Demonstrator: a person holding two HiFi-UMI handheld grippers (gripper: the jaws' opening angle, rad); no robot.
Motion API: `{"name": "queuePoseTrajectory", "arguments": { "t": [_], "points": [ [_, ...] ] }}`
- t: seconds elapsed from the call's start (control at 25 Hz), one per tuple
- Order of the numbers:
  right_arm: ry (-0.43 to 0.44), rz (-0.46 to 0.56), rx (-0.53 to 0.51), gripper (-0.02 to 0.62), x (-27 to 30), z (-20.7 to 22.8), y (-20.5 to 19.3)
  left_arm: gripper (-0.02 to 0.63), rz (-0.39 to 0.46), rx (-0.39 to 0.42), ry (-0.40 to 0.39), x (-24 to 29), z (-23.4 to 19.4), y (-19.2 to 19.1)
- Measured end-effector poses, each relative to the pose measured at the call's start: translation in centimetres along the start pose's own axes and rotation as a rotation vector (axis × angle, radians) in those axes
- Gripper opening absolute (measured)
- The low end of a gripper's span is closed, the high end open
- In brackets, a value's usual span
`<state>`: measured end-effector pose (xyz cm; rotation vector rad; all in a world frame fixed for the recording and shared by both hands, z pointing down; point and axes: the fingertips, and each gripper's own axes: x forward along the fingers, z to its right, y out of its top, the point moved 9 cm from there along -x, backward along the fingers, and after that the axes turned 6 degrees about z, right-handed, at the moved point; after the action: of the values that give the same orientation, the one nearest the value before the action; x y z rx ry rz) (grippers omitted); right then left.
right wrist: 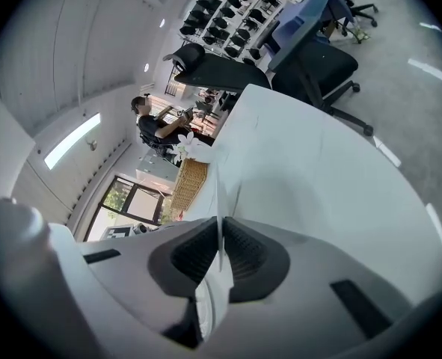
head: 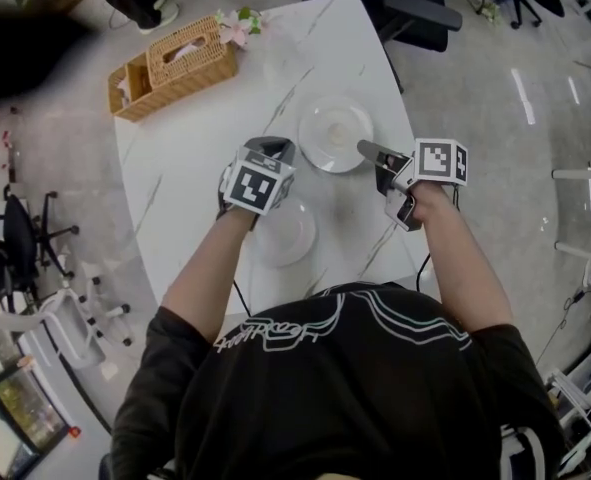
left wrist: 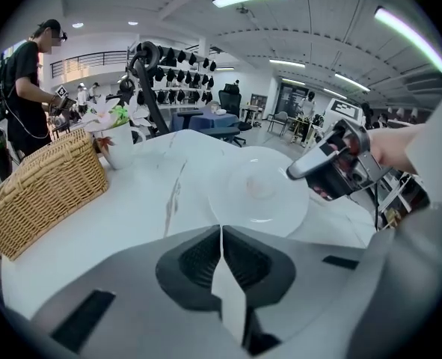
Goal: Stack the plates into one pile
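Note:
Two clear glass plates lie on the white marble table. The far plate sits past the table's middle; the near plate lies flat close to me. My right gripper is rolled onto its side and shut on the far plate's right rim, which shows edge-on as a thin line between the pads. My left gripper hovers over the near plate's far-left edge, jaws shut with nothing held. It faces the far plate.
A wicker basket with a tissue box stands at the table's far left, a white flower pot behind it. An office chair stands at the far edge. A person stands beyond the basket.

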<state>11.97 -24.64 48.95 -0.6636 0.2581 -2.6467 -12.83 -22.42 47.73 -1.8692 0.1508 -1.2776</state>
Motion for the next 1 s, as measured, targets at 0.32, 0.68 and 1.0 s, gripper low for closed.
{"name": "queuePoseTrajectory", "arguments": {
  "t": [0.32,0.68,1.0],
  "points": [
    [0.069,0.014,-0.007,0.044,-1.2,-2.7,-2.5,0.031,0.079,-0.070,0.046,-5.9,-0.3,-2.4],
    [0.162,0.009,-0.077,0.044,-1.7,-7.6,-6.4,0.031,0.240,-0.163,0.083,-14.2,0.7,-4.7],
    [0.243,-0.014,-0.091,0.044,-1.4,-11.0,-11.2,0.029,0.316,-0.209,0.109,-19.3,1.1,-8.0]
  ]
}}
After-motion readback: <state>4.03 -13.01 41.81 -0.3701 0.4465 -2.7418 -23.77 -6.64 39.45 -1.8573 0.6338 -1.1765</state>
